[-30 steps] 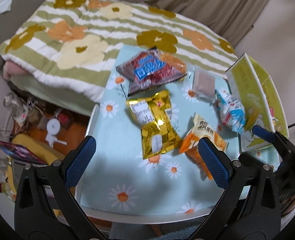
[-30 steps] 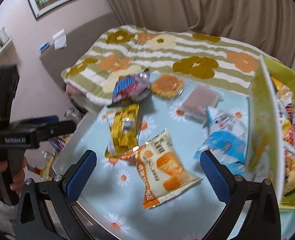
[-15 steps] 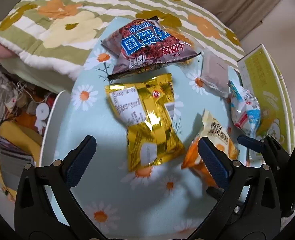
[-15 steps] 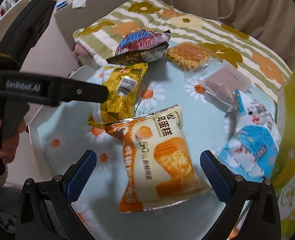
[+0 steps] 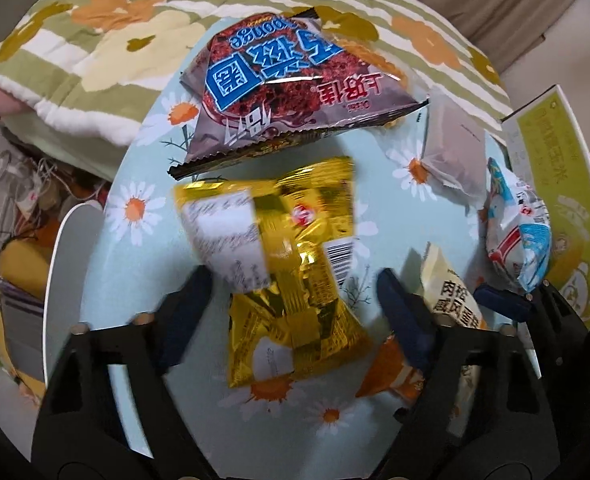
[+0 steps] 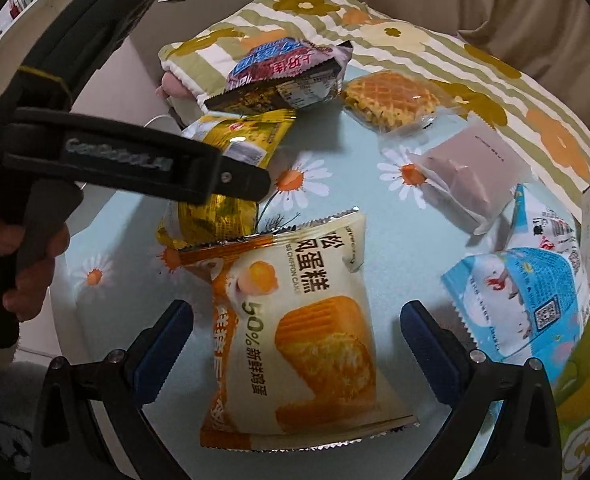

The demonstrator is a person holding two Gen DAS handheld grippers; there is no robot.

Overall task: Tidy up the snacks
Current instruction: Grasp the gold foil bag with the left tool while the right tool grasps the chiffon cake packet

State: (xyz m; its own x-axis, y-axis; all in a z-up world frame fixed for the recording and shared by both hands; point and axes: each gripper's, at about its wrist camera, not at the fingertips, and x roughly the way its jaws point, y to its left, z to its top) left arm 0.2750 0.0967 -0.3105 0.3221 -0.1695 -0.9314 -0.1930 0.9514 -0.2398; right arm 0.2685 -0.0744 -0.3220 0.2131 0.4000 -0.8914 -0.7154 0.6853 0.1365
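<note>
Straddling the gold pack (image 5: 291,280) on the table (image 5: 143,312), the left gripper (image 5: 295,308) has just been closing, pads apart. Only the right view shows the waffle (image 6: 391,98); the right gripper (image 6: 295,336) gapes around the cake pack (image 6: 307,336).

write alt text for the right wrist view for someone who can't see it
The right gripper hangs open over an orange-and-cream cake packet on a daisy-print tabletop. To its left, the left gripper reaches over a gold packet.

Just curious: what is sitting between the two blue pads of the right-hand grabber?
The orange chiffon cake packet lies between them on the daisy tablecloth, right wrist view.
</note>
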